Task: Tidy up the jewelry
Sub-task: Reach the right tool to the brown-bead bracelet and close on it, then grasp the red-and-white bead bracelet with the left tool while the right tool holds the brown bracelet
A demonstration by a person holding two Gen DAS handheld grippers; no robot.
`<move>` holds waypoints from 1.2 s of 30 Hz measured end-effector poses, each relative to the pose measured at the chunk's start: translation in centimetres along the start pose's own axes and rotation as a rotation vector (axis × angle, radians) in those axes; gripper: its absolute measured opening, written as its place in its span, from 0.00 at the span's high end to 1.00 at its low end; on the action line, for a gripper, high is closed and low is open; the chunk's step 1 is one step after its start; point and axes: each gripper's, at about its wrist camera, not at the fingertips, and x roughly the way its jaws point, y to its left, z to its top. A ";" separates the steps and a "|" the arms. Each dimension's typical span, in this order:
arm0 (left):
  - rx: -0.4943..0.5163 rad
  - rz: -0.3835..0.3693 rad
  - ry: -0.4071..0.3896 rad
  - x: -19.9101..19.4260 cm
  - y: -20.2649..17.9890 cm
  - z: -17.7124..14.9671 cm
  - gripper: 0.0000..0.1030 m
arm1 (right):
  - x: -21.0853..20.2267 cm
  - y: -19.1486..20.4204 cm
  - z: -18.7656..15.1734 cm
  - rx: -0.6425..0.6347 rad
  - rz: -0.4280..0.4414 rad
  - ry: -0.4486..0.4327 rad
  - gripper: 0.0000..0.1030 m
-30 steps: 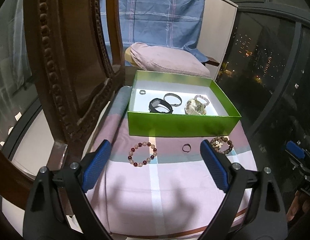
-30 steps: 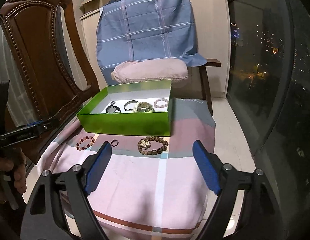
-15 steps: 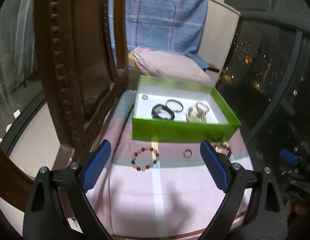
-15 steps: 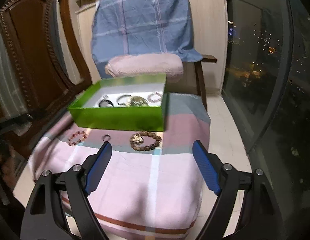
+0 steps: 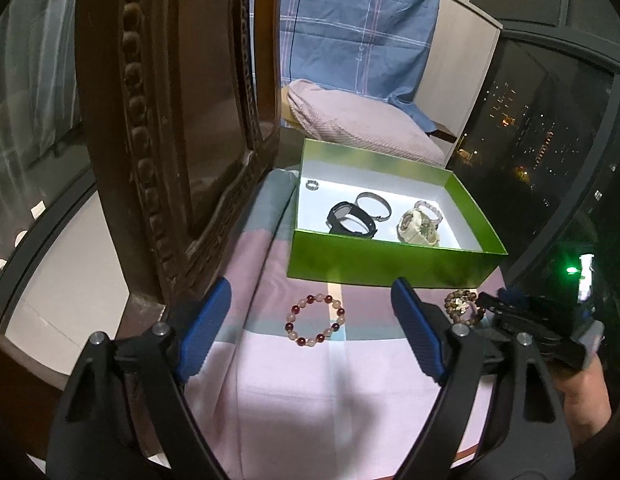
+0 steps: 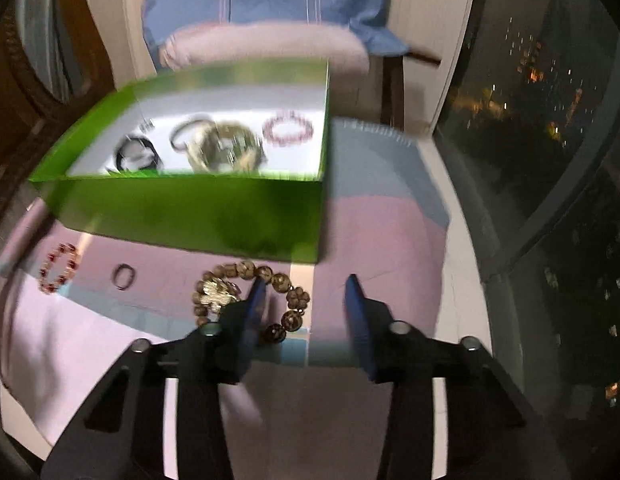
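Observation:
A green box (image 5: 389, 262) (image 6: 190, 212) on the pink checked cloth holds a ring, a black band, a metal bangle, a pale watch and a pink bead bracelet. In front of it lie a red and pink bead bracelet (image 5: 314, 321) (image 6: 58, 268), a small ring (image 6: 123, 277) and a brown wooden bead bracelet (image 5: 463, 306) (image 6: 250, 300). My left gripper (image 5: 311, 312) is open above the red bracelet. My right gripper (image 6: 306, 298) is open, partly narrowed, low over the brown bracelet, its left finger (image 6: 256, 300) inside the loop; it also shows in the left wrist view (image 5: 521, 312).
A carved wooden chair back (image 5: 170, 120) stands close on the left. A pink cushion (image 5: 361, 128) and a blue checked cloth (image 5: 349, 32) lie behind the box. A dark window (image 6: 549, 120) is on the right. The cloth's edge (image 6: 449, 240) drops off at the right.
My right gripper has moved forward and down onto the brown bracelet, and its jaws have narrowed. My left gripper has shifted slightly left and closer; the small ring is now hidden behind its right finger.

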 end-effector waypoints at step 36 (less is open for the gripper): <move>0.212 0.034 0.258 11.5 -4.2 -3.9 0.52 | -13.4 -1.7 -1.7 0.014 0.273 -0.272 0.88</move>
